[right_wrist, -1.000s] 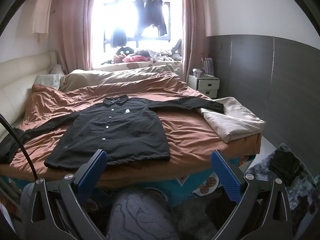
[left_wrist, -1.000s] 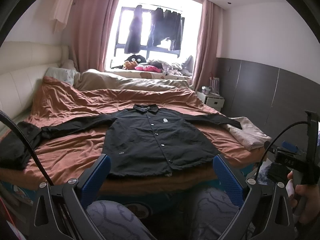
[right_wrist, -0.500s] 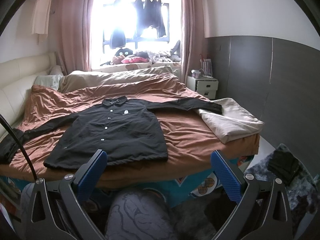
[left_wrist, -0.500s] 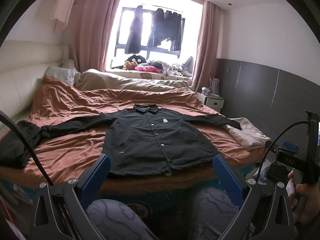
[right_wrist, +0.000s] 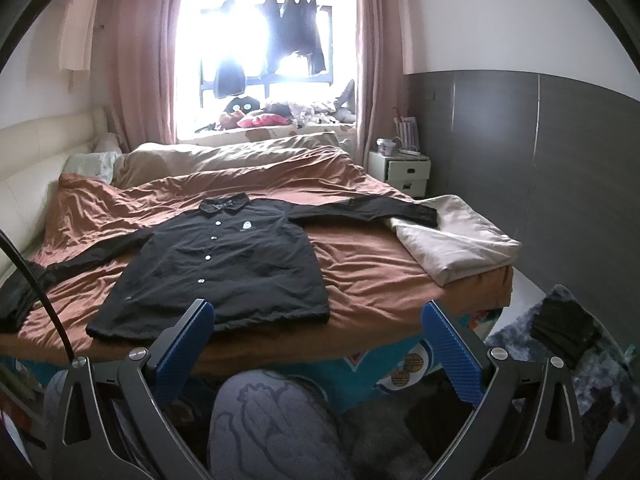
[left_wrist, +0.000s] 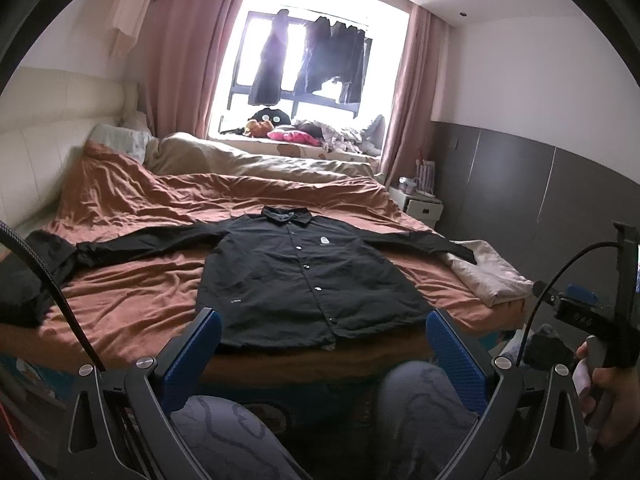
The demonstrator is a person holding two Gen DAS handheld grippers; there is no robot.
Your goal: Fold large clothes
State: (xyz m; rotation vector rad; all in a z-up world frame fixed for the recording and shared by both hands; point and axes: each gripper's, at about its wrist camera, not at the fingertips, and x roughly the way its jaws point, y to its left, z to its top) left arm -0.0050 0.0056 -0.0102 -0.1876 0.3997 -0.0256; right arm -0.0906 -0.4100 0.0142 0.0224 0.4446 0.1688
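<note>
A black button-up shirt [left_wrist: 304, 276] lies flat, front up, on the brown bedspread [left_wrist: 132, 304], collar away from me, both sleeves spread out sideways. It also shows in the right wrist view [right_wrist: 224, 268], left of centre. My left gripper [left_wrist: 320, 344] is open and empty, held off the near bed edge in front of the shirt's hem. My right gripper [right_wrist: 316, 340] is open and empty, also off the near edge, to the right of the hem. The right sleeve end [right_wrist: 416, 212] rests on a folded beige cloth [right_wrist: 456, 244].
A dark garment [left_wrist: 24, 280] lies at the bed's left edge. Pillows and a beige duvet [left_wrist: 248, 160] lie at the far end. A white nightstand [right_wrist: 400, 170] stands at the right wall. My knees [right_wrist: 272, 420] are below the grippers. A dark item lies on a grey rug [right_wrist: 560, 328].
Both grippers have drifted slightly; the view of the bed shifts a little. The shirt has not moved and both grippers stay open.
</note>
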